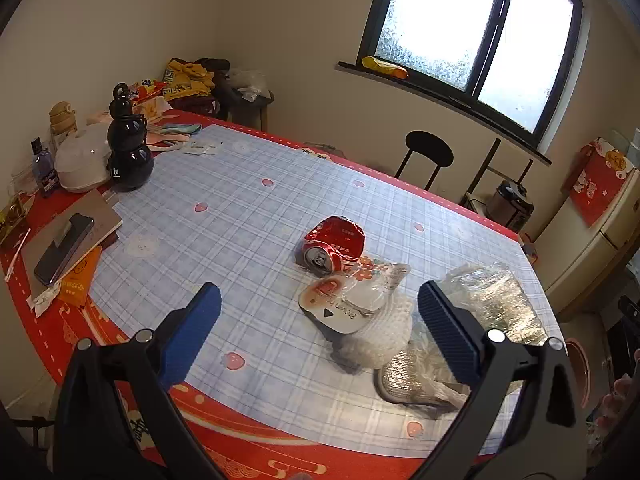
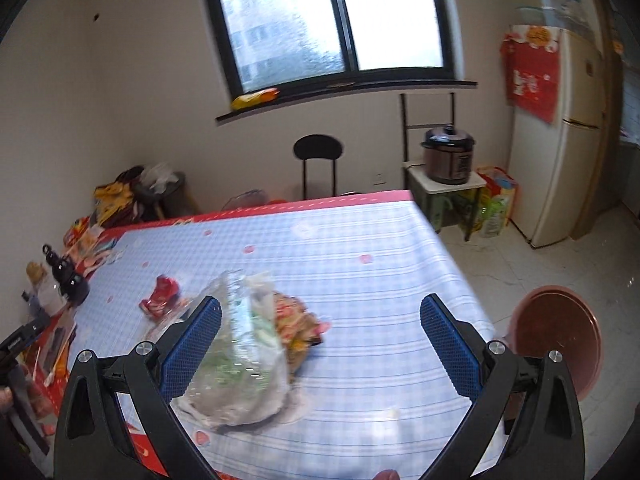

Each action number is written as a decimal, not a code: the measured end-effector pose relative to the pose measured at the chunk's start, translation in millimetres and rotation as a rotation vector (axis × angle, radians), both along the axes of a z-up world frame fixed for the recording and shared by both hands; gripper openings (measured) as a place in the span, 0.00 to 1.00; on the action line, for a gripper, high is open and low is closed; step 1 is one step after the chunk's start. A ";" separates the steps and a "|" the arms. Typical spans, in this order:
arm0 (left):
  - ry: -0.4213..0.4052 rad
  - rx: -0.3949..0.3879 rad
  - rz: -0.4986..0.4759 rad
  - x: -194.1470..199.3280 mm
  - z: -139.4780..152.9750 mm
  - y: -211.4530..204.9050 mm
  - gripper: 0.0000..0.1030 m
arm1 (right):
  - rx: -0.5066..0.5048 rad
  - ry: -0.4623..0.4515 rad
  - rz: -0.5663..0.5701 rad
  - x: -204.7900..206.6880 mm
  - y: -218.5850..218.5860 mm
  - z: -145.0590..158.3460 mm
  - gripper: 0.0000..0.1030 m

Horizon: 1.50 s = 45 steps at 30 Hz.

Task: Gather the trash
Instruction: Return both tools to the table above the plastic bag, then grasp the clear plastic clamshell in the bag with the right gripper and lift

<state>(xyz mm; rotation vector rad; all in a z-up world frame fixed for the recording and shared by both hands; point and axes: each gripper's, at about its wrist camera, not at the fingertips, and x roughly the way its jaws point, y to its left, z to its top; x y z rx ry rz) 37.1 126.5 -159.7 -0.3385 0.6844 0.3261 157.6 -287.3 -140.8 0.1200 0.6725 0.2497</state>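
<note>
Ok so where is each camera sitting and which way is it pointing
Left wrist: on the left gripper, open, facing across the table at the crushed can.
Right wrist: on the right gripper, open, facing the window over a plastic bag.
Shared: can, stool, rice cooker.

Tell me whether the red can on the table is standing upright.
No. The crushed red can lies on its side on the checked tablecloth, its opened top facing the left gripper.

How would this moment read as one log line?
left gripper: open | right gripper: open | crushed red can, plastic wrappers: on table, ungrasped
</note>
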 end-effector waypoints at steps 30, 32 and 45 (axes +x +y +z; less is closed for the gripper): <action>0.077 -0.115 -0.278 64.9 -69.9 81.4 0.94 | -0.623 0.175 0.125 27.1 211.6 -94.7 0.95; 0.084 -0.123 -0.283 67.8 -72.2 81.4 0.94 | -0.670 0.177 0.119 30.8 214.9 -101.2 0.95; 0.114 -0.147 -0.304 72.3 -81.3 74.2 0.94 | -0.820 0.199 0.143 38.4 231.6 -127.5 0.96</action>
